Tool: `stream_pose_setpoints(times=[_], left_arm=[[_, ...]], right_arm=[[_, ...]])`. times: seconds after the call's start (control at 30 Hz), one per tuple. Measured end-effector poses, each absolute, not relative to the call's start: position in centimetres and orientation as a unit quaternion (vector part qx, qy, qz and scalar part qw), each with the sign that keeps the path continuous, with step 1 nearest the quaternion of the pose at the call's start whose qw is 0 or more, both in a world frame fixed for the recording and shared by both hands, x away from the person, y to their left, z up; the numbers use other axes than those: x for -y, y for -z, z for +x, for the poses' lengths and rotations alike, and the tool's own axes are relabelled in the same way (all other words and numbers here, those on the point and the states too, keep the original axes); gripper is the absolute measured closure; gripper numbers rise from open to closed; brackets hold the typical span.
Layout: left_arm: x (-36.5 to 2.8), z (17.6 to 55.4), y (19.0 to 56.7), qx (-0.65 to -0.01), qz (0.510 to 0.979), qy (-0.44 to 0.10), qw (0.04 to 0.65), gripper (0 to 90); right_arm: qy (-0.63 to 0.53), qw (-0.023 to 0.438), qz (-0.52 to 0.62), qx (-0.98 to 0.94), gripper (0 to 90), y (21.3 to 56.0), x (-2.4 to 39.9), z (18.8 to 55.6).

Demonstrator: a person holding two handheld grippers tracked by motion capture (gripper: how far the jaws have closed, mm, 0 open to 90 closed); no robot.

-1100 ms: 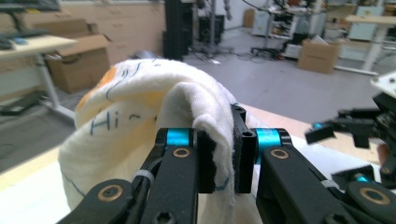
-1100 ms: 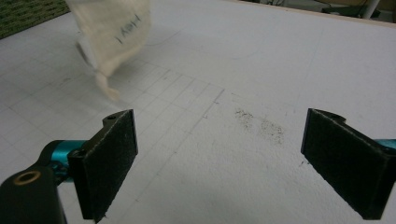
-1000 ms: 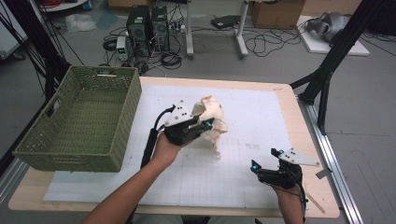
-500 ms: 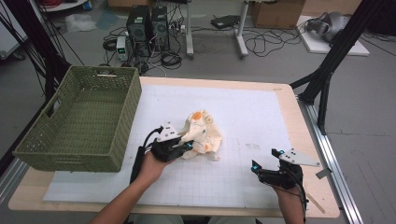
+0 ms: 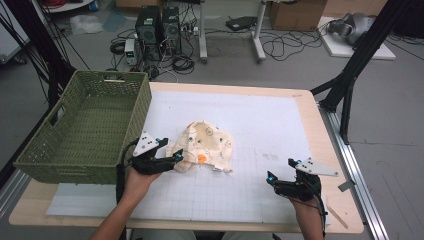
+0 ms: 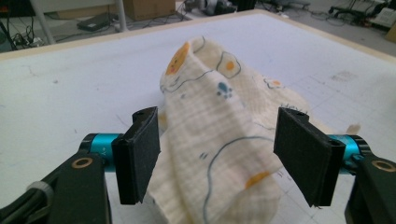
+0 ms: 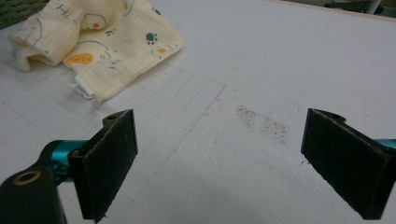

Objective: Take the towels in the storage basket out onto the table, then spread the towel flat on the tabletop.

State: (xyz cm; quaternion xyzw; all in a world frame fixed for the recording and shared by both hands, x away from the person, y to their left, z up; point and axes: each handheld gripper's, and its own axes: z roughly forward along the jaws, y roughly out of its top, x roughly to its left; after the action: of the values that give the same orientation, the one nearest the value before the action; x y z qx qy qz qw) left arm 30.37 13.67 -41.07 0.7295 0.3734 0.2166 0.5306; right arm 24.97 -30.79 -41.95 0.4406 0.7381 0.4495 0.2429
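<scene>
Left tongs (image 5: 176, 161) just opened, pads off cloth (image 5: 205, 150); cloth, carried lower since a second ago, now lay crumpled on worktop (image 5: 280, 125) beside basket (image 5: 85, 130). Release likely done. Right tongs (image 5: 272, 181) apart, empty.

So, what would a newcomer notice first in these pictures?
First the crumpled cream cloth with cartoon prints, lying near the middle of the white mat. The left gripper sits at its near-left edge; its jaws have just been opening, and a fold of cloth stands between them unpressed. A big green woven basket stands at the table's left.
</scene>
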Motion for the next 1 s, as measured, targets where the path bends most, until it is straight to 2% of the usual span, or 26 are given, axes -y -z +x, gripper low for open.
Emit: stream_pose_setpoints(times=[0.2, 0.33, 1.0], left_arm=[[-14.3, 30.7, 41.6, -0.380, 0.723, -0.202, 0.541, 28.7], [-14.4, 30.8, 41.7, -0.387, 0.717, -0.207, 0.541, 20.3], [-15.2, 30.8, 41.5, -0.384, 0.709, -0.212, 0.552, 20.6]], right_arm=[[-0.445, 0.239, 0.439, -0.743, 10.0, 42.1, 30.5, 25.5], [-0.438, 0.242, 0.435, -0.748, 10.0, 42.2, 30.1, 25.8], [-0.432, 0.226, 0.417, -0.767, 10.1, 42.5, 28.6, 26.6]])
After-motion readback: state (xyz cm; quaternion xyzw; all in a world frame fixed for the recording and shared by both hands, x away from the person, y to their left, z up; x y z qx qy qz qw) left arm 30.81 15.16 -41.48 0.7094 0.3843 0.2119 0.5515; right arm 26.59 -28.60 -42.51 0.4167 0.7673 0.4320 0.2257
